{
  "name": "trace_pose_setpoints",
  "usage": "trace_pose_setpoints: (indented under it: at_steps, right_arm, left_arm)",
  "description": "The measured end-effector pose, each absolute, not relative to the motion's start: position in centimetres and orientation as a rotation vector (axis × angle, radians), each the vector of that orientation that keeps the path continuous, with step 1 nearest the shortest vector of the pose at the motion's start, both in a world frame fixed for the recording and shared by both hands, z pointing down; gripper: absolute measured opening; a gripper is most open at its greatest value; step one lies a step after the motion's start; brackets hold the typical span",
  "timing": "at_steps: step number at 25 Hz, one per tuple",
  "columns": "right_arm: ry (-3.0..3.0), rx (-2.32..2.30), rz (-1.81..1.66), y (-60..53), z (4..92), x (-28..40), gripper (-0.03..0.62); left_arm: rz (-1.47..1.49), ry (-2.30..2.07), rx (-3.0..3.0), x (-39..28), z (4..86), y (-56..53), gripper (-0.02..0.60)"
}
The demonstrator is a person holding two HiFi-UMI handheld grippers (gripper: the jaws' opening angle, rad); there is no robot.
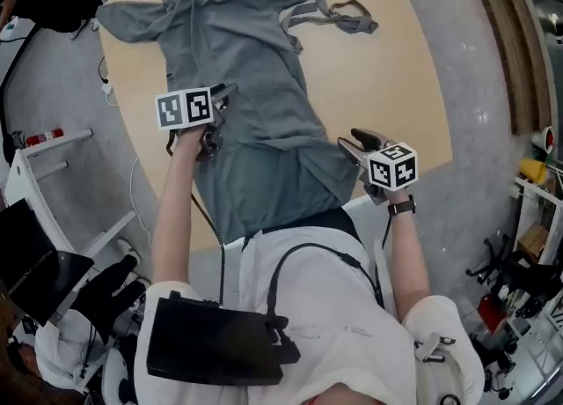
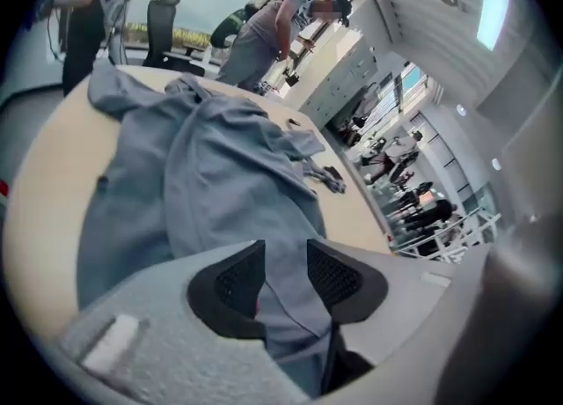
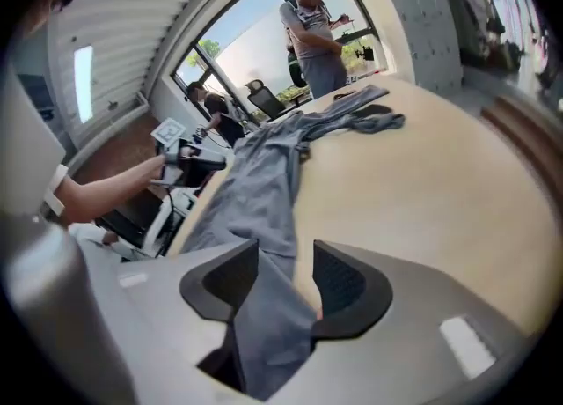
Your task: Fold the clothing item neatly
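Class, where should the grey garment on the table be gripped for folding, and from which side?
Probably the near hem, at both corners, coming from the person's side: the garment lies flat lengthwise on the table, its hem edge nearest and free, sleeves far away.

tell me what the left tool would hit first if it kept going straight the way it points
Most likely the grey fabric garment, almost at once: its cloth lies right between the open jaws of the left tool.
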State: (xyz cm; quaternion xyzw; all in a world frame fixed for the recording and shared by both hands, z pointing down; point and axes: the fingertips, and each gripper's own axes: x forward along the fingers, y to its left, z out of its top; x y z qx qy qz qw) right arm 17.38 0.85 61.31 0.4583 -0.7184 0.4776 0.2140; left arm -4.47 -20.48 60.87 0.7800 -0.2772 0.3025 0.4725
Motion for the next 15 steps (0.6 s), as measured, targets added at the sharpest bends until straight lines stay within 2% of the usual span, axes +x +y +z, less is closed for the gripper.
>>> trace_pose_setpoints:
  at_steps: [3,7,12,14,15]
  right_arm:
    - [-1.858,1.339,1.231,4.8,62.7,20.0,0.195]
    - [-1.865,1.284,1.198,8.6,63.5,16.8,0.192]
    - [-1.722,1.397,1.131,10.7,68.7,14.3,0.184]
    - [-1.634,1.491,1.102,10.9,70.0,15.1,0.148]
    - [-1.599,1.532,1.091,10.9,70.2,15.6,0.09]
  left_arm:
    - [0.792,-0.524,1.94,-1.3,62.0,-12.4,0.158]
    - [0.991,-0.435,2.029,0.5,63.9,-5.9,0.158]
    - [0.911,-0.49,2.002,0.2,64.3,-4.0,0.156]
    - [0.844,-0.524,1.982,-0.2,63.5,-3.9,0.156]
    - [0.811,-0.535,1.977,-0.4,63.0,-3.9,0.156]
